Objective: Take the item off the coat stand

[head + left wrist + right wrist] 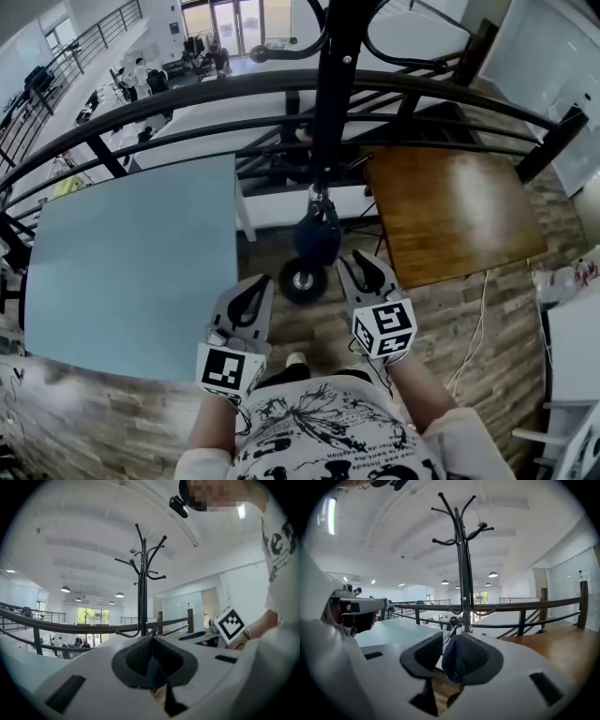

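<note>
Hanging low on the black metal coat stand (333, 84) is a dark blue pouch (317, 236), rounded and soft-looking, clipped on by a small metal ring. The stand is a slim, smooth pole whose curved hooks branch out at the top. Just below the pouch sits a black ring (303, 279) with a pale centre.

Both grippers are matte white plastic with dark, ribbed pads, and they point at the pouch from just beside it. The right gripper (450, 638) has its jaws parted. The blue fabric shows in the gap, close against the right-hand pad, though contact cannot be made out. The left gripper (150, 639) is clenched, tips meeting on nothing.

A smooth pale blue table (131, 262) lies to the left and a glossy wooden table (450, 211) to the right. A curved black railing (187, 94) runs behind, above a plank floor (487, 309).
</note>
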Demonstrator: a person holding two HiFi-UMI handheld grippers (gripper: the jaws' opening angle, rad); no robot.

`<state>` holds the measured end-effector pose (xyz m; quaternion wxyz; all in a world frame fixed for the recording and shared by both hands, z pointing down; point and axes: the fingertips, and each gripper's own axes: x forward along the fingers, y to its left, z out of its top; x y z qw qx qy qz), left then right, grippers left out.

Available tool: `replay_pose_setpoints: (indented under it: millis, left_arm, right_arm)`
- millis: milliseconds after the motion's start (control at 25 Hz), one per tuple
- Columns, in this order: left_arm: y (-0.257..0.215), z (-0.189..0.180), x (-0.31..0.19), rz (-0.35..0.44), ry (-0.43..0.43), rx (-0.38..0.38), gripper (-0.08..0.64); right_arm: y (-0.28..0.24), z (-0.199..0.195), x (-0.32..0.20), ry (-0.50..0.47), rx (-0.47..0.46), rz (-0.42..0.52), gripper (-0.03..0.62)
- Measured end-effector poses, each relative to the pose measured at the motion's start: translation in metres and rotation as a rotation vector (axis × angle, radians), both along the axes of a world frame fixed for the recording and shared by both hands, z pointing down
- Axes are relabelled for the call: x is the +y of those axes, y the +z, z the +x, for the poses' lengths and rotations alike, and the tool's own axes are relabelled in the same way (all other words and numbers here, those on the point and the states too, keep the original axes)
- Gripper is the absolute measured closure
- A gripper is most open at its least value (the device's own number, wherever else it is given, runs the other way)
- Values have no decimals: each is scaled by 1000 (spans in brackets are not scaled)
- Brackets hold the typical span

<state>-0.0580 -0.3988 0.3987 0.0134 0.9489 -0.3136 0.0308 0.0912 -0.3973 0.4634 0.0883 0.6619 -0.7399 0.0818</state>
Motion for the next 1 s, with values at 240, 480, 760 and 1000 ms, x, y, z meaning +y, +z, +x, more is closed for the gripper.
replay_pose_setpoints:
  millis: [240,480,760,1000]
  left_arm:
    - [14,-4,-39,-39,34,10,555]
    - [37,-7,-61,-72,41,-2,555]
    - [52,-6,-73,-100,40,-17,555]
    - [55,2,-65,-84,79,-30,555]
  right_arm:
    - [40,-2,-50,27,2,-108,378]
    - [70,3,-79,68,-4,-182,367]
    - [80,8,-99,99,-54,-189,515]
    - [77,7,-91,101,-39,-204,581]
